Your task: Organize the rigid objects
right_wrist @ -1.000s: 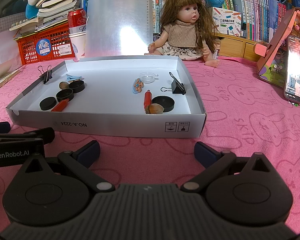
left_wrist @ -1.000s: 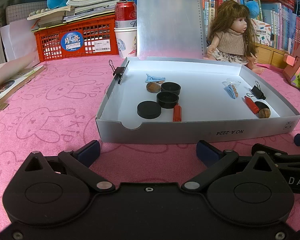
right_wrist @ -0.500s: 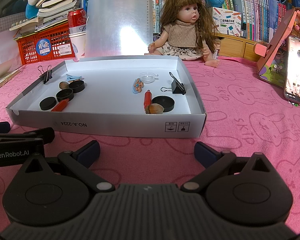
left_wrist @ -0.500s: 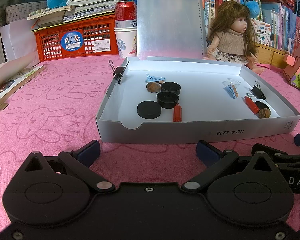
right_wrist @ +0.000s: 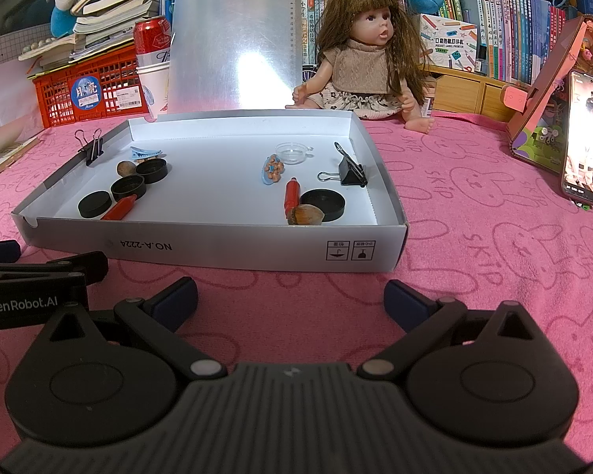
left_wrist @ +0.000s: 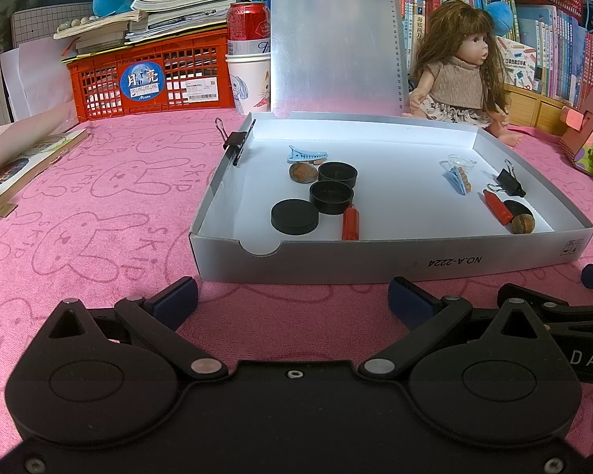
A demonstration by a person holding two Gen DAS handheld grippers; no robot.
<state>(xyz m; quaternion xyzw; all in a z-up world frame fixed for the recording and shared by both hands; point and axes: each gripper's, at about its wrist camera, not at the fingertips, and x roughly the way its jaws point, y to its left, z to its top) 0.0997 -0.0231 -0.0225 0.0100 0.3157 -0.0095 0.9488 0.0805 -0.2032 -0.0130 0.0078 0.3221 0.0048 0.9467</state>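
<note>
Both the left gripper (left_wrist: 292, 296) and the right gripper (right_wrist: 290, 296) are held wide apart and empty over the pink cloth (right_wrist: 494, 245), low in frame, while caps, clips and nuts are seen scattered inside the grey cardboard tray (left_wrist: 375, 262) at centre.

A pink cloth (left_wrist: 99, 205) printed with rabbit outlines lies under a white box (left_wrist: 375, 262) holding black caps (left_wrist: 331, 196).

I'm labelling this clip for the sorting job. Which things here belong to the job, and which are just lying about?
Job: white box; black caps; red tubes; nuts; blue hair clips; binder clips; small clear dish.

Lying about: doll; red crate; soda can; phone; books.
</note>
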